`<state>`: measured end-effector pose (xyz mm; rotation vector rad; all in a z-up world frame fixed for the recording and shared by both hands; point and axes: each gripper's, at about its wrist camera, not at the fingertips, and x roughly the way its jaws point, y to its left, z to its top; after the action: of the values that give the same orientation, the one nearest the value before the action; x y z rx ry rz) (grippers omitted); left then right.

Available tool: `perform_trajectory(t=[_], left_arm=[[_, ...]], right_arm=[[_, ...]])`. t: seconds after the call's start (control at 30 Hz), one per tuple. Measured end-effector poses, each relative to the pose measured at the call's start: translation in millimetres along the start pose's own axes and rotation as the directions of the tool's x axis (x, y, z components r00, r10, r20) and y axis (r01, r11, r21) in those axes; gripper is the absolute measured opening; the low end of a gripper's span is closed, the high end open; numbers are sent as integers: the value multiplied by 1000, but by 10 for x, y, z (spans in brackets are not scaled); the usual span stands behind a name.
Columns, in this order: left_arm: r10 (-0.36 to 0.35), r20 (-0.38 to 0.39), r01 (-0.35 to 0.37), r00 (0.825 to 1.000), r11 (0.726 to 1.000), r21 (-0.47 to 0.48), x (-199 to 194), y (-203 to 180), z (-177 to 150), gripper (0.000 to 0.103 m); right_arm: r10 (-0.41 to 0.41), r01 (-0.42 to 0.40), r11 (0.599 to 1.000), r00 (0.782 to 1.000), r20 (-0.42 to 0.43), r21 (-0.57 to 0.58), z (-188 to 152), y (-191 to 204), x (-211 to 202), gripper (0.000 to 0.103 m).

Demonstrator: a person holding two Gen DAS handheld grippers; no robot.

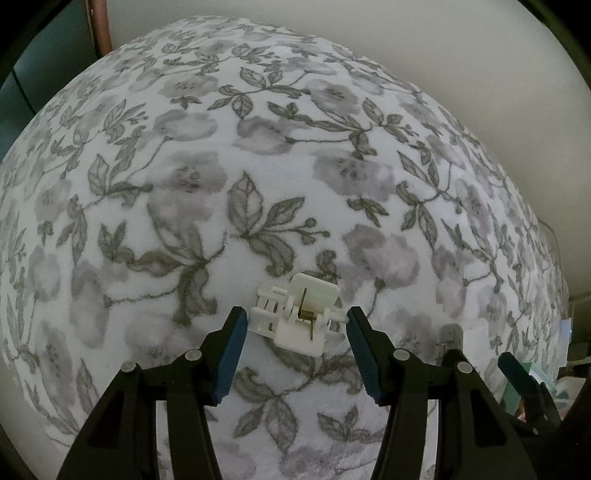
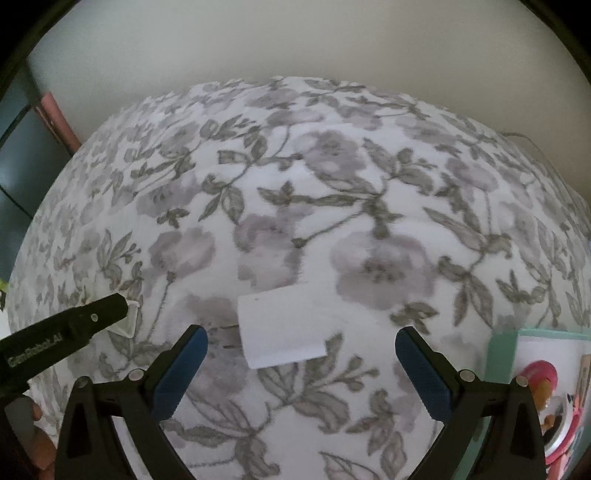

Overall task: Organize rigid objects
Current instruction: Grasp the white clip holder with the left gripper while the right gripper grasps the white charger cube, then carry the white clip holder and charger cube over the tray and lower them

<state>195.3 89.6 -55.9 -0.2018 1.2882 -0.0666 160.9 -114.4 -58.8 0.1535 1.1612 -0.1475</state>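
Left wrist view, left to right. We see the floral blanket filling most of the frame, grey flowers and leaves on white. Upper left: a reddish post against the wall. Bottom centre: the left tool stands wide, blue pads apart. A white clip with a metal spring lies on the blanket between the fingertips; its right end is at or just short of the right pad, and we cannot tell whether they touch. The left pad is clear of it. Lower right: the right tool shows one blue finger, with a pale white object just left of it, too blurred to name.

Right wrist view, left to right. Lower left: the left tool enters as a black finger with print on its side; the clip shows white at its tip. Bottom centre: the right tool also stands wide, gripping nothing. A white box lies flat on the blanket, between the fingertips and slightly beyond them, nearer the left pad, touching neither. Lower right edge: a mint tray holding pink items, which we cannot identify.
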Motion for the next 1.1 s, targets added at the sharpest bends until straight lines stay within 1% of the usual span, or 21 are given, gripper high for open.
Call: perform_trajectory(t=[0.2, 0.27, 0.33, 0.5, 0.57, 0.6, 0.67, 0.7, 0.9, 1.0, 1.1], left_arm=[[-3, -2, 3, 1000, 1000, -4, -34, 48, -4, 58], [-4, 0, 4, 1000, 1000, -6, -26, 39, -1, 58], [-4, -1, 4, 1000, 1000, -8, 7, 18, 14, 58], [0, -8, 0, 1000, 1000, -13, 82, -14, 31, 59], [-1, -11, 1, 1000, 1000, -14, 106, -14, 37, 59], [-1, -12, 0, 1000, 1000, -14, 111, -16, 38, 59], [1, -13, -1, 1000, 1000, -10, 110, -24, 37, 59], [3, -14, -3, 1000, 1000, -3, 112, -32, 36, 59], [-17, -31, 18, 999, 1000, 12, 94, -95, -21, 58], [-24, -33, 26, 999, 999, 36, 38, -204, -93, 58], [-45, -28, 47, 999, 996, 70, -64, -373, -196, 58]], right_arm=[[-26, 26, 1000, 1000, -15, -16, 37, 73, 89, 103], [-28, 28, 999, 999, -20, -21, 37, 93, 108, 99], [-38, 37, 999, 999, -27, -31, 33, 112, 132, 93], [-52, 51, 998, 998, -29, -35, 25, 120, 163, 86], [-52, 51, 998, 998, -23, -37, 32, 121, 154, 82], [-51, 50, 998, 998, -22, -37, 34, 124, 148, 77], [-52, 52, 998, 999, -11, -41, 38, 138, 107, 64], [-55, 54, 998, 998, -12, -41, 35, 140, 95, 62], [-45, 44, 999, 999, -28, -27, -110, 61, -14, 62], [-33, 33, 999, 999, -29, 2, -253, -59, -165, 62], [-44, 44, 999, 999, -19, 21, -414, -212, -365, 62]])
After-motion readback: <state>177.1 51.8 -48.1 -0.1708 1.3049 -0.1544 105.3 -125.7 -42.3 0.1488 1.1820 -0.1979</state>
